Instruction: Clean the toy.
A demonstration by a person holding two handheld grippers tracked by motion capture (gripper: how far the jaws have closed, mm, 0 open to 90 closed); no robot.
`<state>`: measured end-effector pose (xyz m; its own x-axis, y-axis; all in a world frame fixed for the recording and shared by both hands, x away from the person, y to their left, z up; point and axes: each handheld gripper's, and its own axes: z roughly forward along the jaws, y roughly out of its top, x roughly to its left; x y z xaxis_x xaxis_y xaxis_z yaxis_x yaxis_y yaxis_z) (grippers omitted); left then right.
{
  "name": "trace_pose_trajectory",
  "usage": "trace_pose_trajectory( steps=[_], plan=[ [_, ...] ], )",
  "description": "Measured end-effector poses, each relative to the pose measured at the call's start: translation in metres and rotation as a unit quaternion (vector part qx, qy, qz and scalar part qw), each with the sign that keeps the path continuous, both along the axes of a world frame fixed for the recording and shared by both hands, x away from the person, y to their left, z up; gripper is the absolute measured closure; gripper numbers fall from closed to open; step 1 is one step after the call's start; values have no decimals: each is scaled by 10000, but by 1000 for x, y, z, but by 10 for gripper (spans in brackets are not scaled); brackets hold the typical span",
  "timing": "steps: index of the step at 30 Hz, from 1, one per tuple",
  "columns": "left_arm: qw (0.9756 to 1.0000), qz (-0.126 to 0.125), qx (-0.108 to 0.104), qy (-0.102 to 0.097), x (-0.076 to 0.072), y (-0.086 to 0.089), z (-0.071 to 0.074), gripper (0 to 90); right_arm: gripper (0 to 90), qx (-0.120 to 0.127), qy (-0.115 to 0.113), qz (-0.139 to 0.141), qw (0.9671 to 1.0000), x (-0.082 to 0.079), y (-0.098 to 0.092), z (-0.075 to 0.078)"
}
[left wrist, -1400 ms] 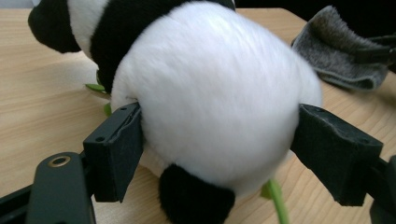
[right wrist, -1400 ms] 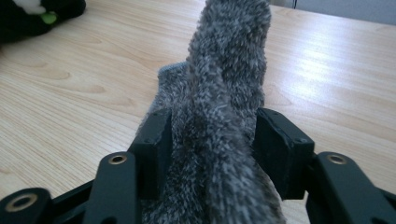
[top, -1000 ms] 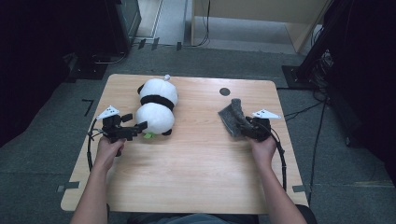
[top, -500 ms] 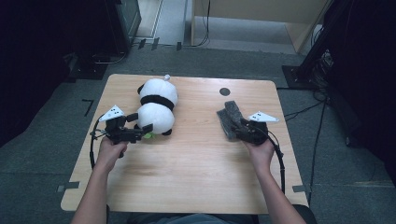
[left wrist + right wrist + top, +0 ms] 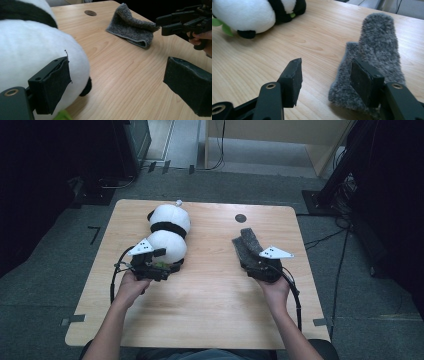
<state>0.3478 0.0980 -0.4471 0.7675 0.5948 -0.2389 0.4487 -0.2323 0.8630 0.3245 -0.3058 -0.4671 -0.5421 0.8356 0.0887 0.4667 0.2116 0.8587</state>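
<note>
Plush panda (image 5: 169,232) on table's (image 5: 210,310) left half, folded cloth (image 5: 248,247) well apart on right half

Bare wood lies open between the plush panda (image 5: 169,232) and the grey cloth (image 5: 247,247) — a free lane.

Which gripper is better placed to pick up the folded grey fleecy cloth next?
Right. The right gripper has open jaws at the near end of the folded grey fleecy cloth, one pad against its edge. The left gripper sits across the wooden table beside the black-and-white plush panda.
</note>
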Motion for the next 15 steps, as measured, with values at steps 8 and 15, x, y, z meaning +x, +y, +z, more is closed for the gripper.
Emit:
trace_pose_trajectory(
  steps=[8,15],
  plan=[
    [9991,-401,136,9,-9,-27,-9,70,436,-8,58,248,9997,-7,13,-7],
    [9983,-573,102,-87,-14,-41,-16,70,437,11,56,434,9990,-13,22,-11]
  ],
)
